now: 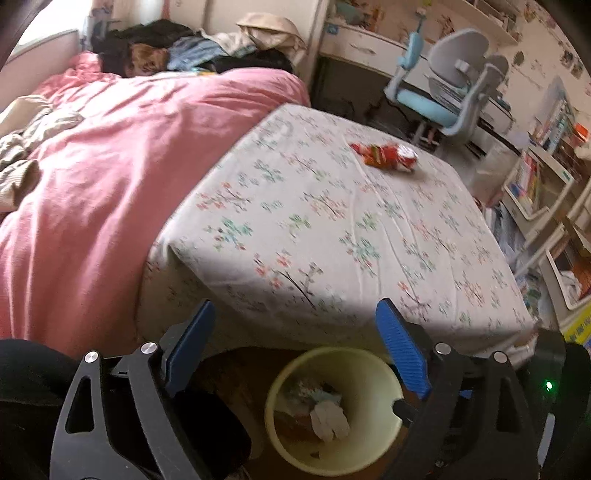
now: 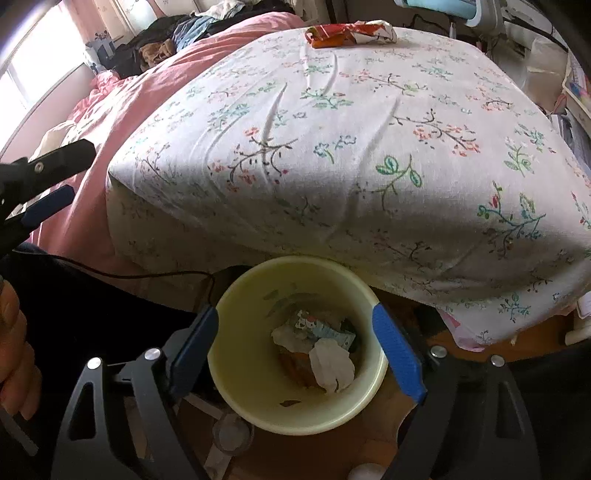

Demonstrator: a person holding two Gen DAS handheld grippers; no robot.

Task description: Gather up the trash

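Below your right gripper (image 2: 295, 350), jaws apart and empty, the bin (image 2: 236, 387) holds half-buried crumpled trash (image 2: 330, 363); your left gripper (image 1: 295, 339) gapes too; red wrapper (image 2: 349, 33) at twelve o'clock, blurred

i'm looking at a home bedroom, probably a kid's: bed (image 1: 332, 221) with floral sheet and pink duvet (image 1: 110, 166), clothes pile (image 1: 177, 51) at the headboard, blue-grey study chair (image 1: 443, 92) at a desk (image 1: 362, 48), bookshelves (image 1: 546, 162) along the wall, small waste bin (image 2: 236, 369) on a wood floor.
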